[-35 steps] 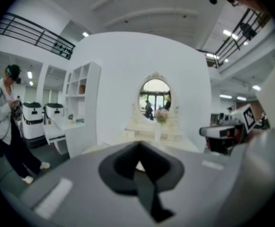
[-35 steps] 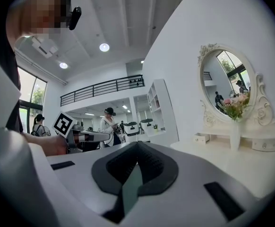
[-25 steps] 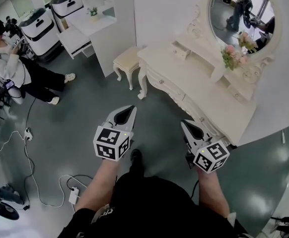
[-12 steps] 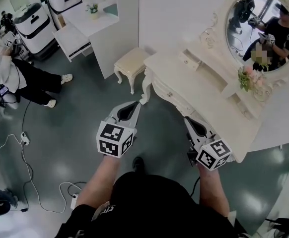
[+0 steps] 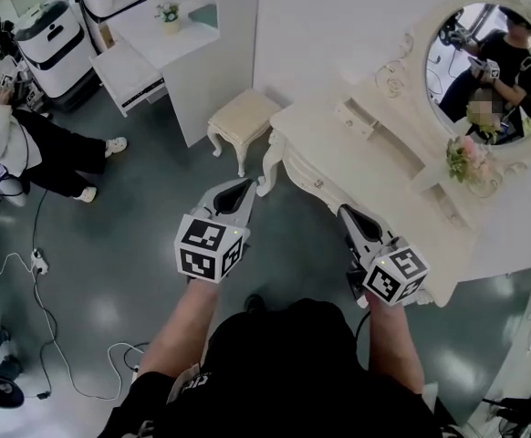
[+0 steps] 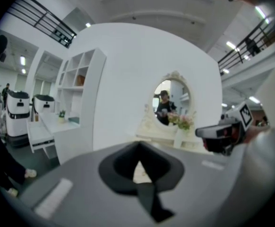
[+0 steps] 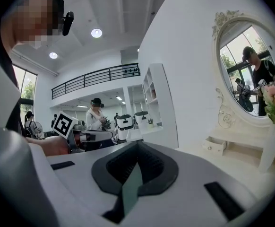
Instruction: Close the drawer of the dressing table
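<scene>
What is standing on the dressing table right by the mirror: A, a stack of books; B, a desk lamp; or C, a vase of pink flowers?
C: a vase of pink flowers stands on the dressing table, just below the mirror; no lamp or books show there.
</scene>
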A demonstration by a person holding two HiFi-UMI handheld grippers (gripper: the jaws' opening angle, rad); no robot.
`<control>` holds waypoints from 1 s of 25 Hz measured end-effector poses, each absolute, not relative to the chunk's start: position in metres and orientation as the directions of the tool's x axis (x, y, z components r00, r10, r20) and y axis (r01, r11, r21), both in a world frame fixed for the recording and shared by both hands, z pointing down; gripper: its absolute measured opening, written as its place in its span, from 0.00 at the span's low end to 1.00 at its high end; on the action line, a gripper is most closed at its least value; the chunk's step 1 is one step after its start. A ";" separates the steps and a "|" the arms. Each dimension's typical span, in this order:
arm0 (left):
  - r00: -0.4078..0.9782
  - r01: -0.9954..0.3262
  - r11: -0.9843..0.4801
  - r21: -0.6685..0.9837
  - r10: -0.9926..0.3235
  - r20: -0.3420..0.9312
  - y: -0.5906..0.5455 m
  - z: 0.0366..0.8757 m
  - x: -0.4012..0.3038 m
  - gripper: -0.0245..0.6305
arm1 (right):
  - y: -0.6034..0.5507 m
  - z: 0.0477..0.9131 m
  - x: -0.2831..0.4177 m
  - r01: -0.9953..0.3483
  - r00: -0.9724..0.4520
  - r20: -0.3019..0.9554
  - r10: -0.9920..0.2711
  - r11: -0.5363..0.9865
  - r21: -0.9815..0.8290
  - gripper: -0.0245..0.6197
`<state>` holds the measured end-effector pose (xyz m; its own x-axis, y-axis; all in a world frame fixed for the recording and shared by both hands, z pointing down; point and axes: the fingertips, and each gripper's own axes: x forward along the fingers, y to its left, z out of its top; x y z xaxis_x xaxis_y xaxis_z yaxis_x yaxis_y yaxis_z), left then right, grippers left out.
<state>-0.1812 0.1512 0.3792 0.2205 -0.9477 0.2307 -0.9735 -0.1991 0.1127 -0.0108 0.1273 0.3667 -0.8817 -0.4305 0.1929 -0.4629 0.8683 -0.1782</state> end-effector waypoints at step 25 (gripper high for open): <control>0.248 -0.969 -0.238 0.070 -0.917 0.311 -0.088 0.393 -0.163 0.05 | -0.114 0.393 -0.016 -0.432 -0.901 0.177 -0.397 0.858 -0.279 0.03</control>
<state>-0.1630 -0.0885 0.3927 0.2478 -0.9174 0.3114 -0.9687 -0.2380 0.0700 -0.0161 -0.1145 0.3934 -0.9008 -0.3967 0.1766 -0.4323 0.8575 -0.2789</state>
